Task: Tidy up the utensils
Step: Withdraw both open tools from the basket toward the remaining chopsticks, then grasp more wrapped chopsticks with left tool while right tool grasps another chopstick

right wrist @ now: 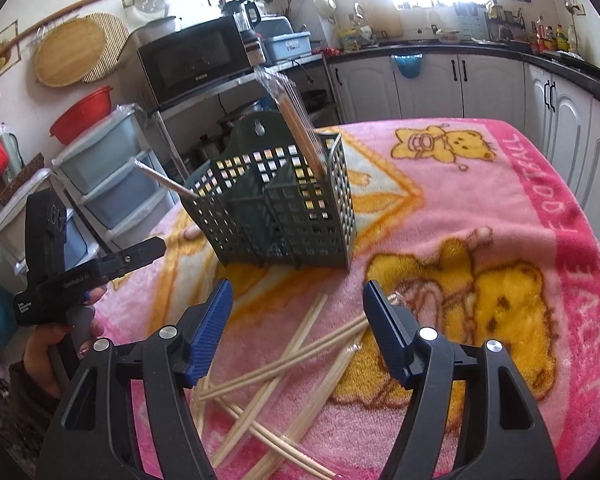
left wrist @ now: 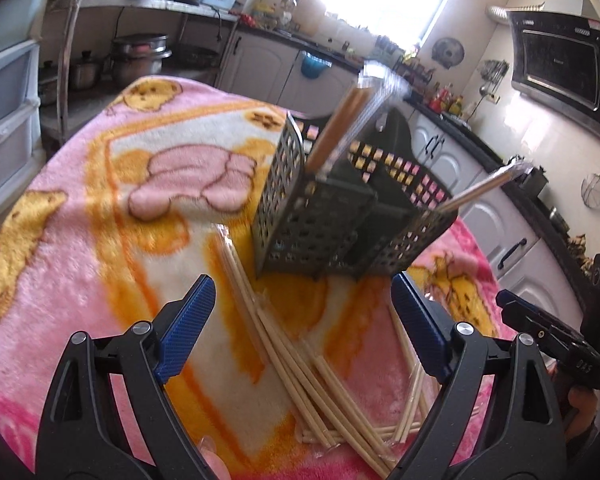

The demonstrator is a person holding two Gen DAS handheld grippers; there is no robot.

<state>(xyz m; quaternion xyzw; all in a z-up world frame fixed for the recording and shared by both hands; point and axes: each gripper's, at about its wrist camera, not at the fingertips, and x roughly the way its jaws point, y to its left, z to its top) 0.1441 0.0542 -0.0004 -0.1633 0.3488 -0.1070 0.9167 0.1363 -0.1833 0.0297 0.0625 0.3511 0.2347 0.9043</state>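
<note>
1. Left wrist view: we hold the left gripper (left wrist: 304, 324) with its jaws spread wide and nothing between the pads; loose chopsticks (left wrist: 300, 364) lie on the pink blanket (left wrist: 80, 240) right between and below the jaws.
2. Ahead of those jaws stands the dark utensil basket (left wrist: 340, 220), tilted in this view, on the blanket-covered desk. A wrapped pair of chopsticks (left wrist: 340, 128) sticks up from one compartment, and another wrapped pair (left wrist: 484, 188) leans out of its right side.
3. Right wrist view: our right gripper (right wrist: 298, 328) also has its jaws apart and empty, over a crossed pile of chopsticks (right wrist: 284, 368).
4. The basket (right wrist: 276, 216) sits just beyond the jaws; our left gripper (right wrist: 100, 268) shows off to their left.
</note>
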